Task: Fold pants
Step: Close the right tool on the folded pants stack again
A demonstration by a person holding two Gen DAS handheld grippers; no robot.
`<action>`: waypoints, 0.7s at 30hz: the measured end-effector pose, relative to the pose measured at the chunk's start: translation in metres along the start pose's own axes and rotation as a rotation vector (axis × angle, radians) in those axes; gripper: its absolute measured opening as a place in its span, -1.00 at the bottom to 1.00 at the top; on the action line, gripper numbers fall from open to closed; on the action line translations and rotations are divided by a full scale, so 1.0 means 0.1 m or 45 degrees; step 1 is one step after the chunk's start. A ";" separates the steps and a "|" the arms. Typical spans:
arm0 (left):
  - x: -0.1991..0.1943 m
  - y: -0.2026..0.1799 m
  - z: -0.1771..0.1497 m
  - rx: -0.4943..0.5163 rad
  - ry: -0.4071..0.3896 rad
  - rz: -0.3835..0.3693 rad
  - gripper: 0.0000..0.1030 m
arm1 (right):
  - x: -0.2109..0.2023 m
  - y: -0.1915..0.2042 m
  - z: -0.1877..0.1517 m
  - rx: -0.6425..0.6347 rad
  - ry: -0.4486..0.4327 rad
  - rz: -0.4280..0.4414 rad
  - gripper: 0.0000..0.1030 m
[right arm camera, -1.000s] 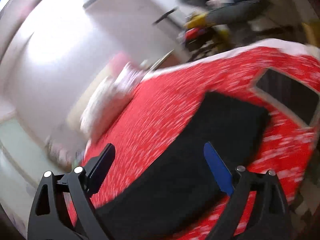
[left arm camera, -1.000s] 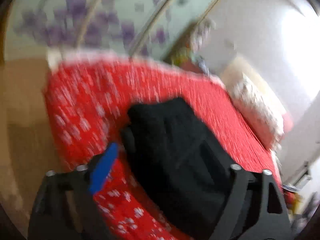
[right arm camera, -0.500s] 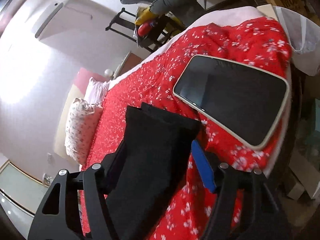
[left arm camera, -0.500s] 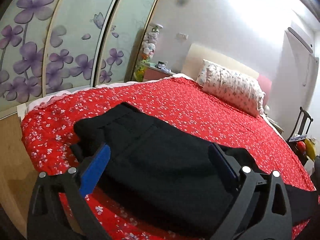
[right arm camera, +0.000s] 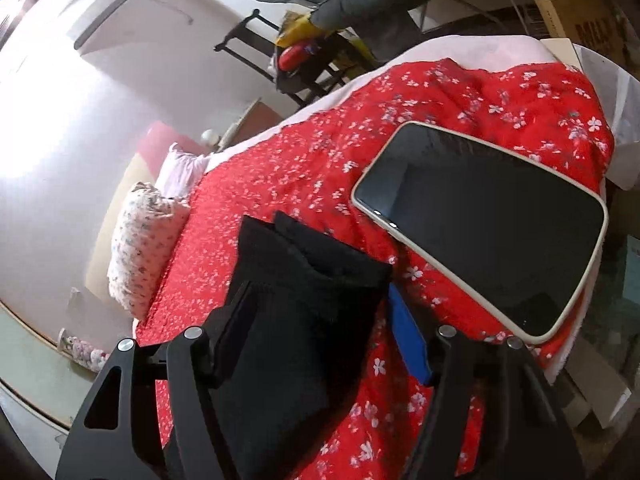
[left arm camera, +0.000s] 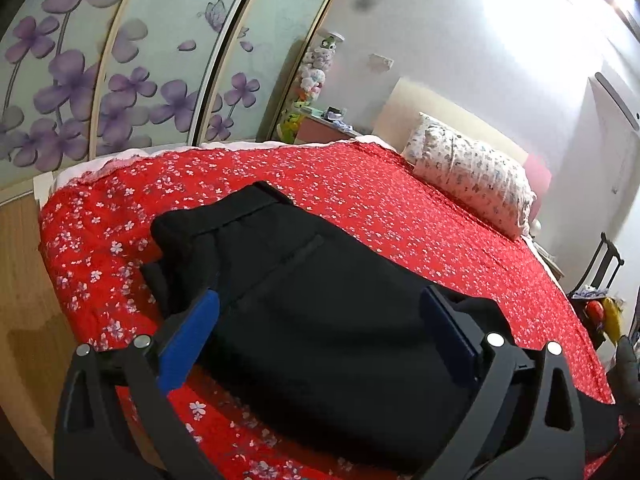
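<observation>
Black pants [left arm camera: 320, 300] lie flat on a red flowered bedspread [left arm camera: 360, 200], waistband end at the far left. My left gripper [left arm camera: 320, 308] is open just above the pants near the waist, one blue pad on each side. In the right wrist view the leg ends of the pants [right arm camera: 296, 292] lie stacked. My right gripper [right arm camera: 316, 308] is open and straddles them, fingers on each side, holding nothing.
A large tablet [right arm camera: 484, 228] lies on the bedspread [right arm camera: 304, 168] just right of the leg ends. A flowered pillow [left arm camera: 472, 172] sits at the headboard. A wardrobe with purple flowers [left arm camera: 120, 80] stands left. A chair with clothes [right arm camera: 312, 52] stands past the bed.
Both grippers have swung down and settled over the pants. The left came level over the waist end; the right moved in over the leg ends beside the tablet. Both stay open.
</observation>
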State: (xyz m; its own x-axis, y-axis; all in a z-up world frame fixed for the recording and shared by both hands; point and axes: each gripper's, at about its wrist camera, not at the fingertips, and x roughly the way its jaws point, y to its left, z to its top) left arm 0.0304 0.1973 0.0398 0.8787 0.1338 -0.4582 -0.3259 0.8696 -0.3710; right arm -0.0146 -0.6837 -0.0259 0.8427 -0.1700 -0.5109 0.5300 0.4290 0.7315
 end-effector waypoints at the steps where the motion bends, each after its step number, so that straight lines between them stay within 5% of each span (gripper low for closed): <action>1: 0.01 0.00 0.00 -0.007 0.004 -0.003 0.94 | 0.00 0.01 0.00 -0.002 0.003 0.011 0.31; 9: 0.04 -0.04 -0.01 0.003 0.022 -0.020 0.94 | 0.02 0.16 0.00 -0.124 -0.047 -0.094 0.31; 12: 0.05 -0.05 -0.01 0.020 0.024 -0.019 0.94 | 0.13 0.11 0.00 -0.073 0.007 -0.081 0.31; 21: 0.06 -0.04 -0.01 -0.001 0.039 -0.031 0.94 | -0.04 0.17 0.04 -0.093 -0.090 0.033 0.32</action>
State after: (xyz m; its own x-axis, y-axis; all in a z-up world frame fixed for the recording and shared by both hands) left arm 0.0370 0.1944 0.0375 0.8753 0.0980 -0.4736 -0.3048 0.8722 -0.3827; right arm -0.0089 -0.6791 -0.0099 0.8620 -0.2193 -0.4570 0.5018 0.4969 0.7080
